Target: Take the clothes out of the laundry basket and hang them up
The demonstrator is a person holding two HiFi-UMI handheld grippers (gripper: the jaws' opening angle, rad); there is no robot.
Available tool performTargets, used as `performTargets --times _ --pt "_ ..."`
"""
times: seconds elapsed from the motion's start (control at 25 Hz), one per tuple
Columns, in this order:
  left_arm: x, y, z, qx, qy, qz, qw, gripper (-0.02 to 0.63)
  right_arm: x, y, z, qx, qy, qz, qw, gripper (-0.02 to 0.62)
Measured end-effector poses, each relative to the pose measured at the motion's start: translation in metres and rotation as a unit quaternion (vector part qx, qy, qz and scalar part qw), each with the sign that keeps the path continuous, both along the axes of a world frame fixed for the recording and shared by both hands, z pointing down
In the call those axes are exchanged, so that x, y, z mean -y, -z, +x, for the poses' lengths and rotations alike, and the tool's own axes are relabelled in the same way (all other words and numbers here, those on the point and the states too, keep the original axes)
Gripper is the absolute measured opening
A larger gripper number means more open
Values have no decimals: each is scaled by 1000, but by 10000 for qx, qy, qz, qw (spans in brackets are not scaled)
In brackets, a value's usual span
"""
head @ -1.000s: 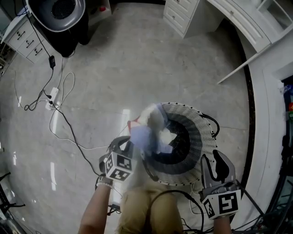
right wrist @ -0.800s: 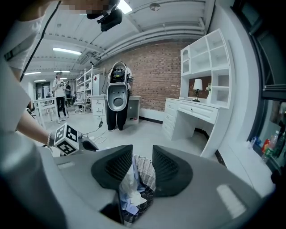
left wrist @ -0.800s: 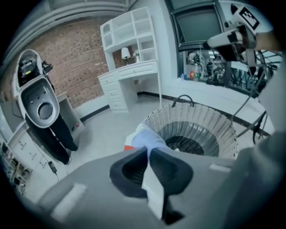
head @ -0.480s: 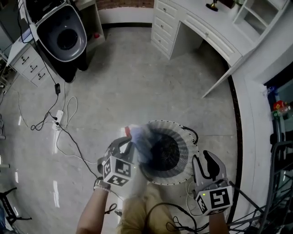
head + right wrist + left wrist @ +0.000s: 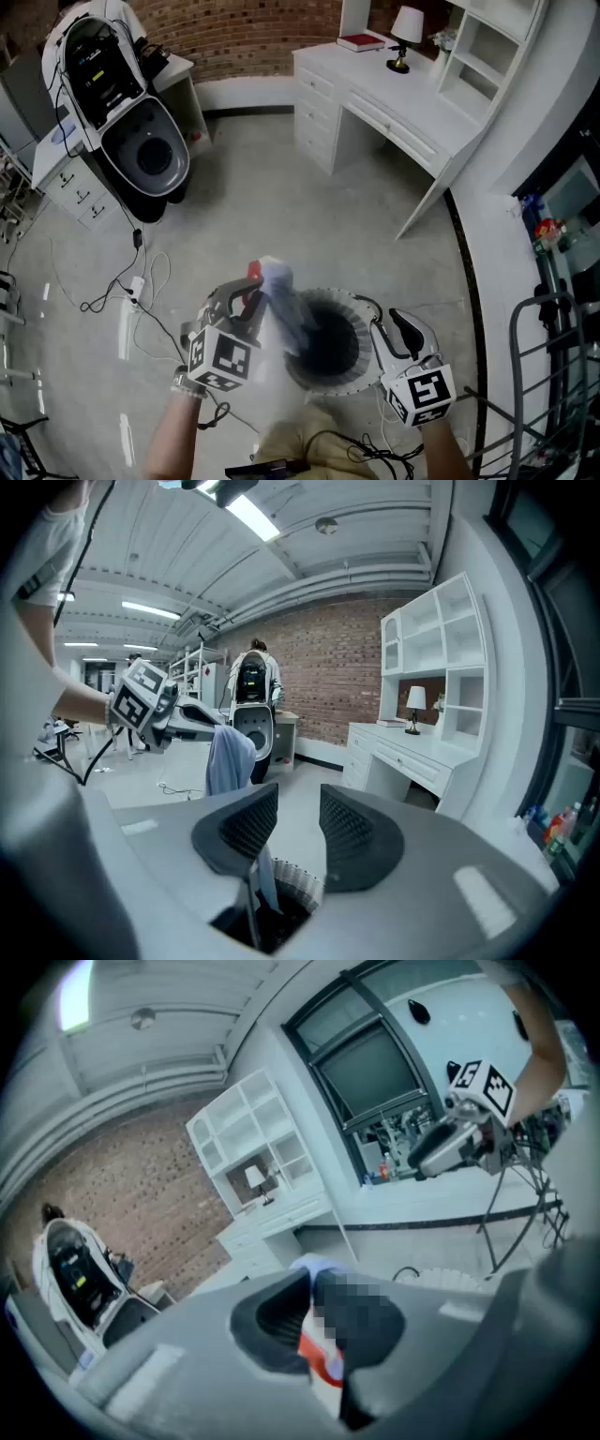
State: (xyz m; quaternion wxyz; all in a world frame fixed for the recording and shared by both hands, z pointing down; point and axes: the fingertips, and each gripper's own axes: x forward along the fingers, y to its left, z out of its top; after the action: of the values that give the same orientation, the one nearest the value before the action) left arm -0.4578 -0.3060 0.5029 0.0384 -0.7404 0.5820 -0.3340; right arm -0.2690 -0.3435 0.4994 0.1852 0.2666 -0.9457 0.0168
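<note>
A round white laundry basket [image 5: 352,302] with a dark inside stands on the floor below me. My left gripper [image 5: 251,292] is shut on a light blue garment [image 5: 286,309] with a red and white patch. The garment hangs from the jaws, and its tail reaches into the basket. In the left gripper view the cloth [image 5: 319,1349] is pinched between the pads. My right gripper [image 5: 398,323] hovers over the basket's right rim, open and empty. In the right gripper view its jaws [image 5: 298,829] stand apart, with the hanging garment [image 5: 230,757] and the left gripper [image 5: 178,714] beyond them.
A white desk [image 5: 375,98] with a lamp [image 5: 405,26] and a red book [image 5: 361,41] stands at the back. A black and white machine [image 5: 131,141] stands at the left, and cables [image 5: 122,291] lie on the floor. A metal rack [image 5: 553,375] is at the right.
Both grippers have risen. The left one has pulled the blue garment up out of the basket. The head view has lifted and now shows the desk and the brick wall.
</note>
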Motion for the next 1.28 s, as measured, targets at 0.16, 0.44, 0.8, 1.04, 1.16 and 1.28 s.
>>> performTargets --times 0.16,0.44,0.8,1.04,1.16,1.28 --pt "4 79 7 371 -198 348 9985 8 7 28 -14 100 365 51 9993 132" --pt "1 189 20 977 -398 933 9900 8 18 48 -49 127 1227 152 9922 153" --pt "-15 273 36 1717 -604 1293 9747 8 43 56 -99 207 2086 42 9778 155" --pt "-20 291 43 1787 -578 1398 9722 8 46 48 -133 90 2539 -29 9672 155" --pt "-26 291 42 1774 -524 1379 9730 8 29 42 -150 180 2822 -203 9590 155" --pt "-28 293 39 1758 -472 1374 9736 8 10 41 -162 222 3126 -310 9491 155"
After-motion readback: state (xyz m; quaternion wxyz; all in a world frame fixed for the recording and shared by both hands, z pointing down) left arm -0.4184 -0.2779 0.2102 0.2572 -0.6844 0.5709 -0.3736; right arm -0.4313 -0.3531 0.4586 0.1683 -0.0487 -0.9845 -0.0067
